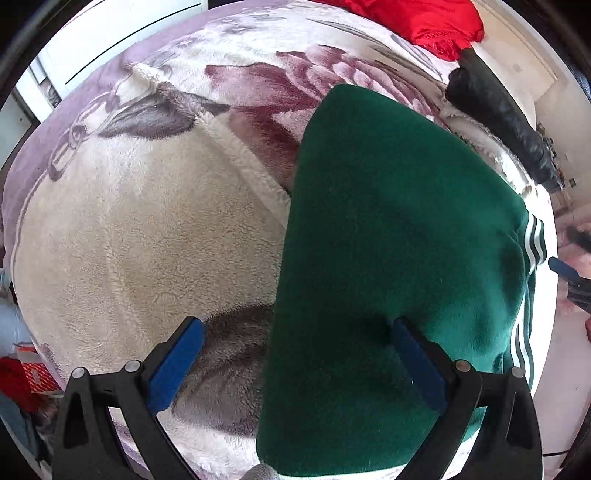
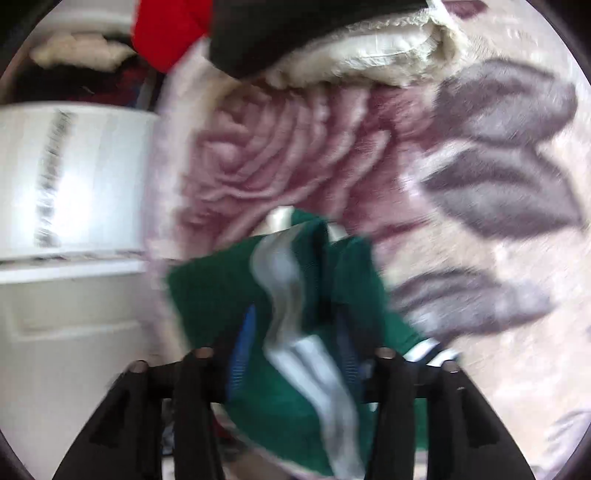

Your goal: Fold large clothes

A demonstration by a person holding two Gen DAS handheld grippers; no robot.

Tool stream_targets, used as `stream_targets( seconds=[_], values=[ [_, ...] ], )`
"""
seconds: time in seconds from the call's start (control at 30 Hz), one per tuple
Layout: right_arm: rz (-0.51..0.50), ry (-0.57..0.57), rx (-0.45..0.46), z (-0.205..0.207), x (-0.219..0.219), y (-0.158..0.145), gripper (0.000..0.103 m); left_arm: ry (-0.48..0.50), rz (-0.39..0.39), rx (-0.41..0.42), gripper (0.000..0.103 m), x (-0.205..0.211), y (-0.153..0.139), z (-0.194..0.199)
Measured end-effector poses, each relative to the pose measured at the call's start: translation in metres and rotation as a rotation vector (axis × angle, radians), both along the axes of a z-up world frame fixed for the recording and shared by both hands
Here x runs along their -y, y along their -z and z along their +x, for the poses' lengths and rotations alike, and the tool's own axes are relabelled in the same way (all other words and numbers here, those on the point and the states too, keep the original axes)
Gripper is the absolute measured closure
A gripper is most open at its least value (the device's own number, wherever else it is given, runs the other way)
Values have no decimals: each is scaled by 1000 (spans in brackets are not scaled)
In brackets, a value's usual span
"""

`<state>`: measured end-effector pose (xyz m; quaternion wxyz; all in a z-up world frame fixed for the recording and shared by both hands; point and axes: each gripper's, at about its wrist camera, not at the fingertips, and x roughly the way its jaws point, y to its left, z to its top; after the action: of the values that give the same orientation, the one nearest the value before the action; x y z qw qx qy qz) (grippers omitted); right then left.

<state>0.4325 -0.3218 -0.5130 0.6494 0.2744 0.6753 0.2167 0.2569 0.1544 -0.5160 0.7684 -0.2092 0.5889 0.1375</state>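
Observation:
A dark green fleece garment (image 1: 388,240) with white stripes along its right edge lies folded on a floral plush blanket (image 1: 147,221). My left gripper (image 1: 295,332) is open, low over the garment's near left edge; one blue finger is over the blanket, the other rests on the green cloth. In the blurred right wrist view, my right gripper (image 2: 295,332) is shut on a bunch of the green garment (image 2: 288,295) with its white stripes, held above the blanket (image 2: 480,184). A tip of the right gripper (image 1: 565,273) shows at the far right of the left wrist view.
A red cloth (image 1: 417,22) and a black item (image 1: 498,110) lie at the far side of the bed. A white cabinet (image 2: 74,177) stands to the left in the right wrist view, with a cream blanket fold (image 2: 369,48) beyond.

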Motion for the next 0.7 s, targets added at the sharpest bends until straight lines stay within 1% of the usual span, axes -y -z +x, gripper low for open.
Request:
stream_targets(
  seconds=[0.03,0.07,0.1,0.13,0.17,0.23,0.3,0.37,0.4,0.43,0.47,0.5,0.53,0.63,0.7],
  values=[
    [74,-3,-7,-4,-1,1,46,11,2,-8,0,2,0,0],
    [96,-22,-16,-8,-4,6,42,20,5,-13,0,4,1,1],
    [27,-49,-16,-9,-8,15,40,31,10,-20,0,6,2,2],
    [-47,-67,-21,-10,-10,24,40,41,13,-27,0,8,2,4],
    [-117,-75,-45,-12,-9,36,40,49,14,-28,0,9,2,5],
    [-112,-74,-101,-17,-4,55,39,68,25,-34,0,12,1,9],
    [-128,-92,-100,-23,-1,61,40,82,28,-43,0,14,2,12],
    [-90,-102,-96,-32,1,61,40,91,28,-49,0,15,3,15],
    [-78,-97,-84,-35,2,59,46,98,32,-51,0,16,3,16],
    [-63,-91,-82,-40,2,60,59,103,37,-54,0,17,3,17],
    [-66,-82,-94,-43,3,63,93,109,41,-57,0,18,2,19],
    [-66,-61,-101,-47,5,64,93,115,44,-59,0,19,2,19],
    [-66,-29,-83,-51,11,58,95,119,46,-63,0,19,2,20],
    [-92,32,-42,-63,23,42,96,135,55,-71,0,20,1,21],
    [-88,95,-48,-68,34,40,96,146,64,-80,0,21,1,21]
  ],
)
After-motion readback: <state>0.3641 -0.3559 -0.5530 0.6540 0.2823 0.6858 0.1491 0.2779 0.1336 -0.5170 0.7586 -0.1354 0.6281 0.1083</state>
